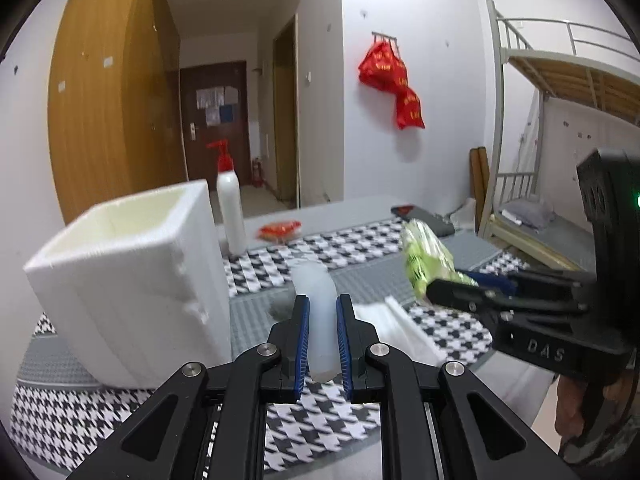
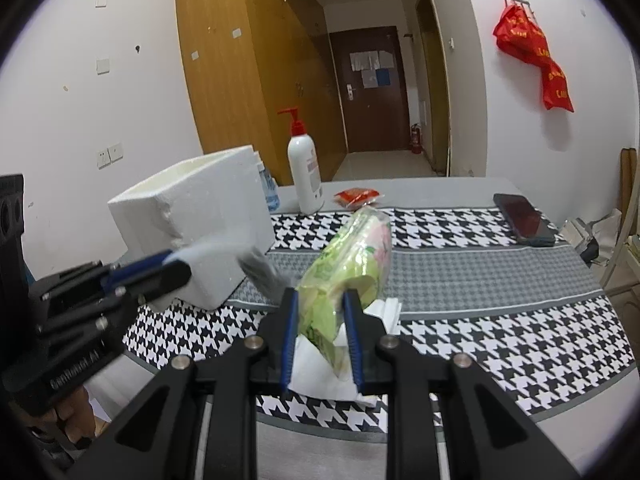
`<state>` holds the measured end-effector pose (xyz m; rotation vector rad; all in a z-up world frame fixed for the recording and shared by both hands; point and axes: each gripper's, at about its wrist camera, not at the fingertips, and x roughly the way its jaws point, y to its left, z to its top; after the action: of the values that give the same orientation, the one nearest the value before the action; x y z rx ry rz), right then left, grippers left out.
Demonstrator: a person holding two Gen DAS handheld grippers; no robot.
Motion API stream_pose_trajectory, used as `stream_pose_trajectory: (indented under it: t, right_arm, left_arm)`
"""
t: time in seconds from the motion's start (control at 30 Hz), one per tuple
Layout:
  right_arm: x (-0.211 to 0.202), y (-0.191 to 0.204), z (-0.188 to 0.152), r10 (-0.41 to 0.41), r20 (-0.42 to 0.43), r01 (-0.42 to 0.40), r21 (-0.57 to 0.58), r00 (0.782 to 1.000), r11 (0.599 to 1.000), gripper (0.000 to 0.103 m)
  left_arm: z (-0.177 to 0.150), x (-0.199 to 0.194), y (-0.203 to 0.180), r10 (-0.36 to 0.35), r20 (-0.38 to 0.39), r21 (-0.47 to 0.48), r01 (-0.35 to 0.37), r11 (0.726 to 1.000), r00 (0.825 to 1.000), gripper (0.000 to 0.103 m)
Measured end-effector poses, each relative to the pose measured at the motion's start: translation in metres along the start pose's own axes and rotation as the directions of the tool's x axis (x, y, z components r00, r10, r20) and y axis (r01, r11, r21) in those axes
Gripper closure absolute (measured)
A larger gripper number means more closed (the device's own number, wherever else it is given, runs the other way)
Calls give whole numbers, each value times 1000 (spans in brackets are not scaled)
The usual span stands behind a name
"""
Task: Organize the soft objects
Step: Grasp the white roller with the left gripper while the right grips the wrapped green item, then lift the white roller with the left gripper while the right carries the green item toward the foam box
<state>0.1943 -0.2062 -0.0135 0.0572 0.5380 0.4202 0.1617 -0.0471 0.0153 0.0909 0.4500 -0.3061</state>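
Observation:
My left gripper [image 1: 322,308] is shut on a soft whitish roll [image 1: 316,300], held above the checked cloth just right of the white foam box [image 1: 132,280]. The roll's far end is blurred. My right gripper [image 2: 322,304] is shut on a green plastic-wrapped tissue pack [image 2: 352,264], lifted above a stack of white tissues [image 2: 384,312] on the table. In the left wrist view the pack [image 1: 428,256] and right gripper [image 1: 452,294] are at right. In the right wrist view the left gripper [image 2: 176,268] is in front of the foam box [image 2: 192,216].
A white pump bottle with a red top [image 2: 306,172] and a red snack packet [image 2: 358,197] stand at the table's far side. A dark phone [image 2: 524,220] lies far right. A bunk bed [image 1: 560,100] is to the right. White tissues [image 1: 396,328] lie under the grippers.

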Motion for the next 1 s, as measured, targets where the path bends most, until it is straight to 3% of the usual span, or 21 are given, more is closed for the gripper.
stream_pose_trajectory:
  t: [0.2,0.53,1.0]
  right_arm:
    - [-11,4,6,-10,27,10,-6,1000,1000,76]
    - [-19,13,7,-10,39,10,-18,999,1000,76]
    - [-14,52,13,55,40,-51,-83,998,995,76]
  left_arm:
    - [13,-8,-1,-8,46,12,7,1000,999,88]
    - [10,-14,0,-4,52,22,2,1000,999,88]
    - [0,-37,24,60,75,-16,-58,998,995,88]
